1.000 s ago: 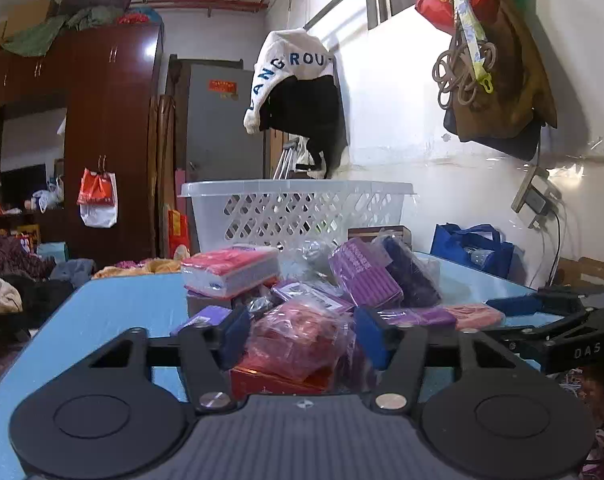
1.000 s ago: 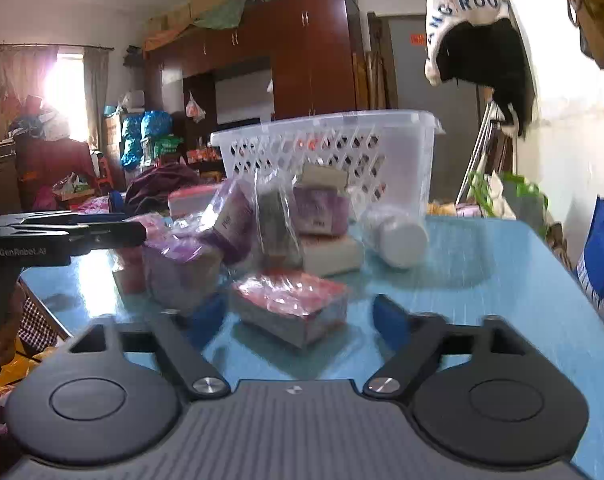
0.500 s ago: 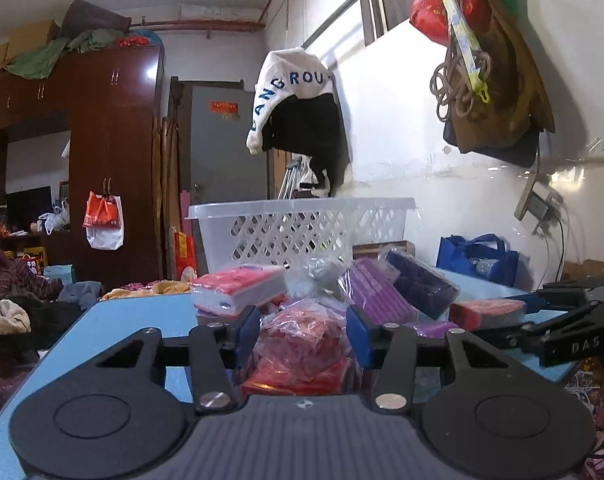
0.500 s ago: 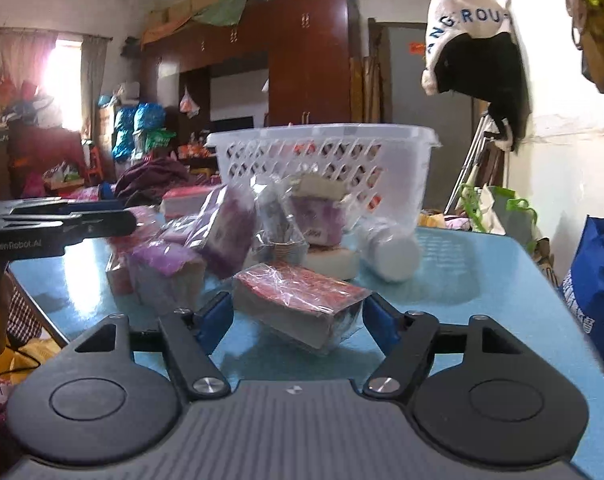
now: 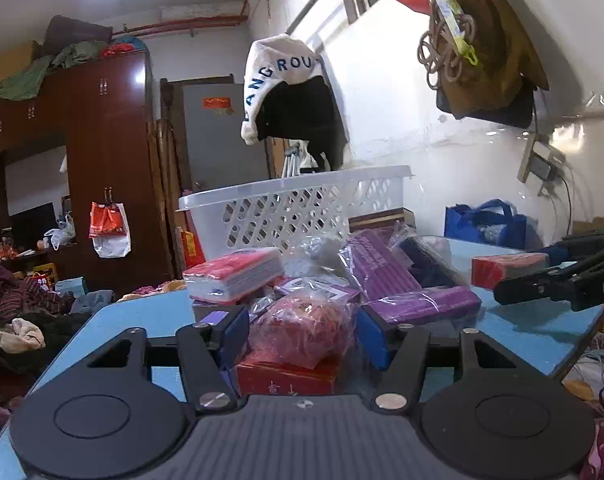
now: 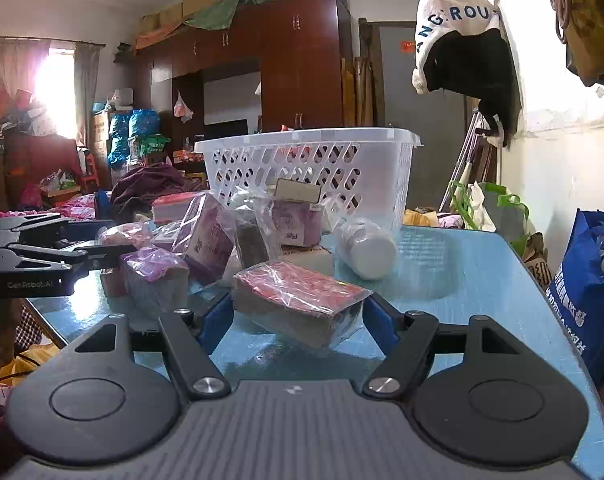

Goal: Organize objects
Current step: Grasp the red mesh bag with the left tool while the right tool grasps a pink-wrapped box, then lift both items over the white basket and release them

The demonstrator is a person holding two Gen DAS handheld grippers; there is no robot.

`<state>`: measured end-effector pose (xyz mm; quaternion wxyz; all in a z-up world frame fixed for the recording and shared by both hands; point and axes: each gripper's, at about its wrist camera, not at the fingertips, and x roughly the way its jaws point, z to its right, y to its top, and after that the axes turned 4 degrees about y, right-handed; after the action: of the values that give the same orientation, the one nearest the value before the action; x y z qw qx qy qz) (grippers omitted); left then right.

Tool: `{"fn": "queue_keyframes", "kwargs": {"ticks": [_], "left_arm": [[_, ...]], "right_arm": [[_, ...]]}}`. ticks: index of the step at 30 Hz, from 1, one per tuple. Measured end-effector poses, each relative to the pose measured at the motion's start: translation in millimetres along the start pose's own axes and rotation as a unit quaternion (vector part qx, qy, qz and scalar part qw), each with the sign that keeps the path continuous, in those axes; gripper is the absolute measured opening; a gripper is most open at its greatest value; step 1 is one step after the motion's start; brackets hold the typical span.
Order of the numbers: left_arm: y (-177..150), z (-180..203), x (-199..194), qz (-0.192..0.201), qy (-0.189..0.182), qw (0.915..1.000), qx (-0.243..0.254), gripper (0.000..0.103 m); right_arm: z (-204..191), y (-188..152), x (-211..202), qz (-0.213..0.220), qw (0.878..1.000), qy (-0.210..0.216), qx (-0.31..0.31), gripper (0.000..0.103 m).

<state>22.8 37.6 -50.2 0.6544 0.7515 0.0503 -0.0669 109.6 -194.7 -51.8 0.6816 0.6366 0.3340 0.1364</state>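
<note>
So the right gripper (image 6: 298, 320) had just closed its jaws on the wrapped red-topped packet (image 6: 298, 300), pinching it by the short ends out in front of the white basket (image 6: 302, 140). It looked like a stiff, light block, but the film was slick, so I'd grip the flat ends. The left gripper (image 5: 306, 334) had just eased its jaws open around a crinkly red bag (image 5: 306, 328) on the pile nearer the basket. Soft stuff, I'd grab mid-bulge. Basket contents: something red showed through the holes, couldn't tell more.

The right gripper (image 6: 298, 322) grips a red wrapped packet (image 6: 302, 300) above the table (image 6: 462, 280).
</note>
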Motion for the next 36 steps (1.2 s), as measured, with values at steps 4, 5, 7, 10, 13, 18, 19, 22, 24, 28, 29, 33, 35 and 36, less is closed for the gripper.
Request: {"fn": "queue_keyframes", "kwargs": {"ticks": [4,5,7,10,13,18,19,22,24,28,29,33,35,36], "left_arm": [[3.9,-5.9,-9.0,0.026,0.005,0.9995,-0.019,0.059],[5.7,-7.7,-10.6,0.032,0.007,0.9993,-0.021,0.059],[8.1,-12.8,-12.9,0.037,0.006,0.9989,-0.029,0.059],[10.9,-19.3,-11.4,0.036,0.007,0.9984,-0.043,0.059],[13.4,-23.9,-8.3,0.035,0.008,0.9979,-0.054,0.059],[18.2,-27.4,-10.7,0.045,0.008,0.997,-0.062,0.059],[18.4,-27.6,-11.5,0.046,0.008,0.997,-0.062,0.059],[20.7,-28.7,-11.4,0.047,0.004,0.9966,-0.067,0.059],[25.3,-28.0,-10.4,0.051,0.003,0.9965,-0.066,0.059],[44.3,-29.6,-1.5,0.058,-0.008,0.996,-0.068,0.059],[51.6,-29.8,3.1,0.059,-0.01,0.996,-0.067,0.059],[94.1,-36.0,36.7,0.058,-0.004,0.9959,-0.069,0.059],[114.9,-40.7,61.0,0.046,-0.004,0.9961,-0.074,0.059],[127.3,-43.8,79.1,0.033,-0.001,0.9963,-0.079,0.059]], "right_arm": [[4.8,3.6,-4.5,0.012,1.0,-0.007,0.006,0.074],[6.5,4.4,-5.6,0.015,1.0,-0.008,0.008,0.074],[10.3,5.7,-6.7,0.019,1.0,-0.011,0.014,0.074],[16.4,7.1,-8.3,0.025,0.999,-0.018,0.022,0.074],[21.8,10.2,-10.1,0.032,0.999,-0.019,0.031,0.074],[20.0,11.3,-10.4,0.039,0.999,-0.023,0.027,0.074],[20.2,11.7,-10.6,0.04,0.999,-0.023,0.026,0.074],[19.0,14.1,-10.5,0.044,0.999,-0.024,0.021,0.074],[17.0,21.3,-9.3,0.049,0.998,-0.024,0.012,0.074],[13.9,48.3,-0.7,0.076,0.997,-0.024,-0.01,0.074],[14.5,58.0,3.7,0.085,0.996,-0.022,-0.016,0.074],[19.0,108.0,34.7,0.124,0.991,-0.027,-0.035,0.074],[20.3,131.1,58.2,0.126,0.99,-0.038,-0.053,0.074],[23.5,143.2,73.8,0.124,0.99,-0.045,-0.054,0.074]]}}
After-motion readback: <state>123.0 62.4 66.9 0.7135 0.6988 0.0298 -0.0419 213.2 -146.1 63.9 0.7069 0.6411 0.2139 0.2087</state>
